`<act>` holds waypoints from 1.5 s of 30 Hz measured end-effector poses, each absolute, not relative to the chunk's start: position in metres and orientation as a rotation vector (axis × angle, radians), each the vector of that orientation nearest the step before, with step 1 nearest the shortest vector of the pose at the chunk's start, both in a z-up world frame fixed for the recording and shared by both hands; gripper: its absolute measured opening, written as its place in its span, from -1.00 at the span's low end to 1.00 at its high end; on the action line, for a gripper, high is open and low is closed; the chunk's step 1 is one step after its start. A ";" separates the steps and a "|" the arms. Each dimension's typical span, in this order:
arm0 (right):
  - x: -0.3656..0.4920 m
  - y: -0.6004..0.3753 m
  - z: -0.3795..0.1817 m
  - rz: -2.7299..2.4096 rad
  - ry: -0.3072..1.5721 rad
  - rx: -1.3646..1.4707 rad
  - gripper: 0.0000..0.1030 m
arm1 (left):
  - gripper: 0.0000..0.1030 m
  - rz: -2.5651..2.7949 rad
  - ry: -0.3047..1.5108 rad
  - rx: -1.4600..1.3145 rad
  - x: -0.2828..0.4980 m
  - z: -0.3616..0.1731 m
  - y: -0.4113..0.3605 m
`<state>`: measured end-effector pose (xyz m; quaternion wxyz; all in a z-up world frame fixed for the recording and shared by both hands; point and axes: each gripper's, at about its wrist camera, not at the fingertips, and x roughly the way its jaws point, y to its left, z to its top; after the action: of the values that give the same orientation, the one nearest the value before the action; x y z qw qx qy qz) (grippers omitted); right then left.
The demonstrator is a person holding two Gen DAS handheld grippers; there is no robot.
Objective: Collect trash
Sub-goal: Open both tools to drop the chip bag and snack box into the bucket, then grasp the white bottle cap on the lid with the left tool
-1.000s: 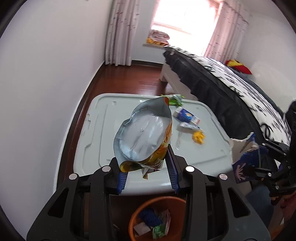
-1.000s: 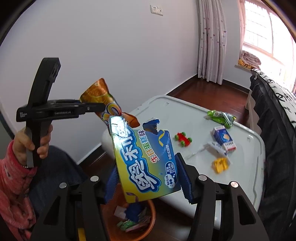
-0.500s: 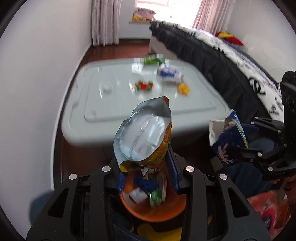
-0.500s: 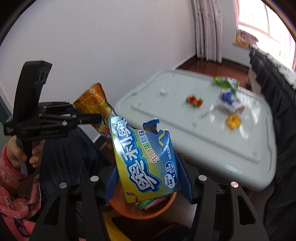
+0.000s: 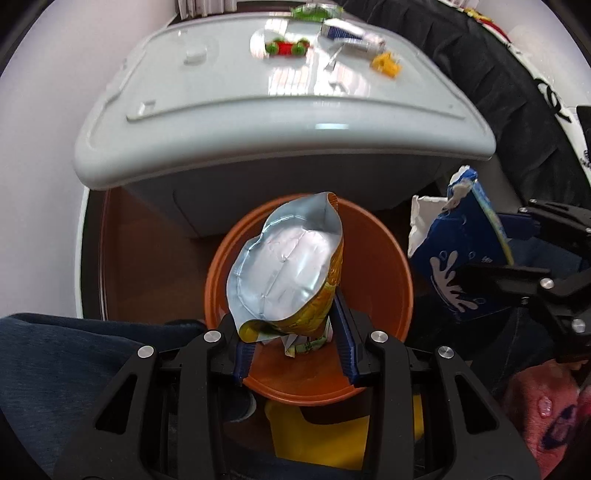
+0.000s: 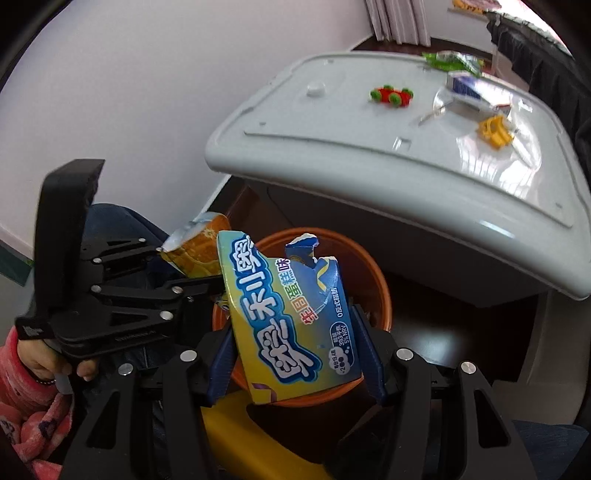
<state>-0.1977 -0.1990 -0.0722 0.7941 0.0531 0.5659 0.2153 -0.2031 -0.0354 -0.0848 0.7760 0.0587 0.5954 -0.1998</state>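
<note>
The left hand-held gripper (image 5: 293,341) pinches an orange snack bag (image 5: 291,269) with a silver inside, just above the orange bin (image 5: 384,258); the right hand-held gripper (image 6: 295,360) pinches a torn blue and yellow wrapper (image 6: 291,325) over the same bin; the bin stands on the floor beside the grey storage box (image 5: 258,110); on its lid lie a green wrapper (image 5: 312,11), a small carton (image 5: 341,31) and toys.

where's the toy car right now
The toy car sits on the grey lid, towards its far edge, left of the blue carton.
</note>
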 end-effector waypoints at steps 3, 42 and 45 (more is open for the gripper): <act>-0.195 -0.199 -0.077 0.452 1.240 0.122 0.10 | -0.30 -0.419 1.308 0.137 -0.204 -0.094 -0.036; -0.192 -0.230 -0.054 0.432 1.067 0.297 0.66 | 0.55 -0.179 1.072 0.031 -0.012 -0.043 -0.016; -0.189 -0.231 -0.057 0.433 1.073 0.307 0.66 | 0.55 -0.188 1.068 0.043 0.027 -0.056 -0.020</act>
<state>-0.1889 -0.2312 -0.0572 0.8260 0.1445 0.5052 0.2040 0.0274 -0.0199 -0.0563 0.8564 0.0207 0.5081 -0.0895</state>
